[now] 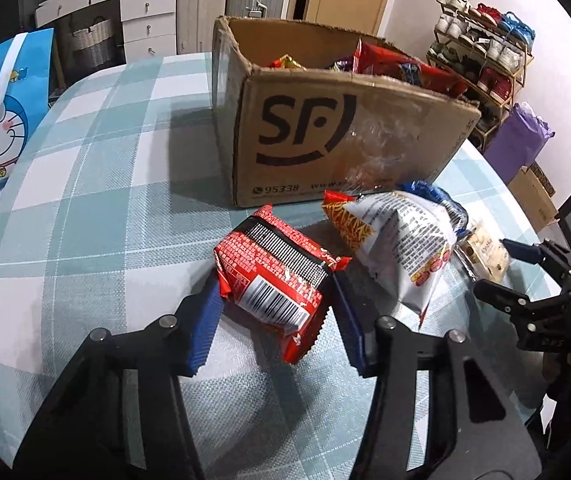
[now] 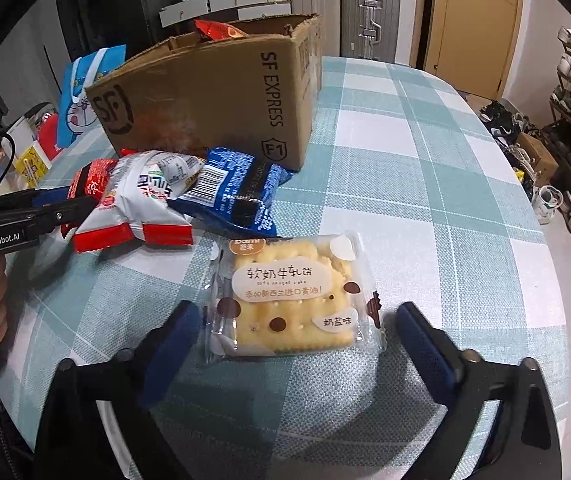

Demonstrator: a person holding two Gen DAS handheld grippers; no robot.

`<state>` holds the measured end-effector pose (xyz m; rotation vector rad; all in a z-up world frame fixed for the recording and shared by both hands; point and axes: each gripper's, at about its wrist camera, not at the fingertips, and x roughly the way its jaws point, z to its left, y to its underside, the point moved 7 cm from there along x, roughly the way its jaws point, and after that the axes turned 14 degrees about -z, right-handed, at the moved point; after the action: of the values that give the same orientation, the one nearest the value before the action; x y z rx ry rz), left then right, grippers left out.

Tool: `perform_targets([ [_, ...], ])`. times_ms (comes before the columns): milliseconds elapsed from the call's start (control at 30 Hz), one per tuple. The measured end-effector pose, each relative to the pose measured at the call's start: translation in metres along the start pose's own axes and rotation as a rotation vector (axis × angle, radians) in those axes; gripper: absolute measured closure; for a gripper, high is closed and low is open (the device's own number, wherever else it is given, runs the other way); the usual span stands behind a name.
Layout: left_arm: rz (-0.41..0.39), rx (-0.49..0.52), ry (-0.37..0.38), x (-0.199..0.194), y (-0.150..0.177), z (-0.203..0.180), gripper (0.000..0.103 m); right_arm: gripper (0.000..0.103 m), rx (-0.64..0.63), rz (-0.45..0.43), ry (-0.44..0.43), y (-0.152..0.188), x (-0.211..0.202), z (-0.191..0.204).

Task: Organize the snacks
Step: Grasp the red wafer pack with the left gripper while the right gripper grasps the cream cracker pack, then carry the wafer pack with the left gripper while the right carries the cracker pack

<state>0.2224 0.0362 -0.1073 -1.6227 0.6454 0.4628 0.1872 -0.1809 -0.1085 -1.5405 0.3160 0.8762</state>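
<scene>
Both hands were at the picking-up step. The left gripper (image 1: 273,300) was clamped on the red packet (image 1: 275,274), just in front of the cardboard box (image 1: 325,140); next, I judged, it needed lifting over the box's rim. The right gripper (image 2: 289,340) stood apart around the biscuit pack (image 2: 291,296), pads not touching, farther from the box
</scene>
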Motion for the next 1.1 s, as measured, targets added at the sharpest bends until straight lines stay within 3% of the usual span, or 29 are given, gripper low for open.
perform_targets([
  [300,-0.037,-0.003,0.005,-0.019,-0.006,-0.008,0.053,0.042,-0.006,-0.045,-0.021,-0.001,-0.010,0.001],
  [700,-0.105,-0.020,0.013,-0.045,-0.022,-0.010,0.053,0.043,0.010,-0.111,-0.012,-0.005,-0.038,-0.005],
  [1100,-0.212,-0.022,0.011,-0.077,-0.062,-0.016,0.053,0.043,0.055,-0.263,-0.071,-0.050,-0.069,-0.008],
])
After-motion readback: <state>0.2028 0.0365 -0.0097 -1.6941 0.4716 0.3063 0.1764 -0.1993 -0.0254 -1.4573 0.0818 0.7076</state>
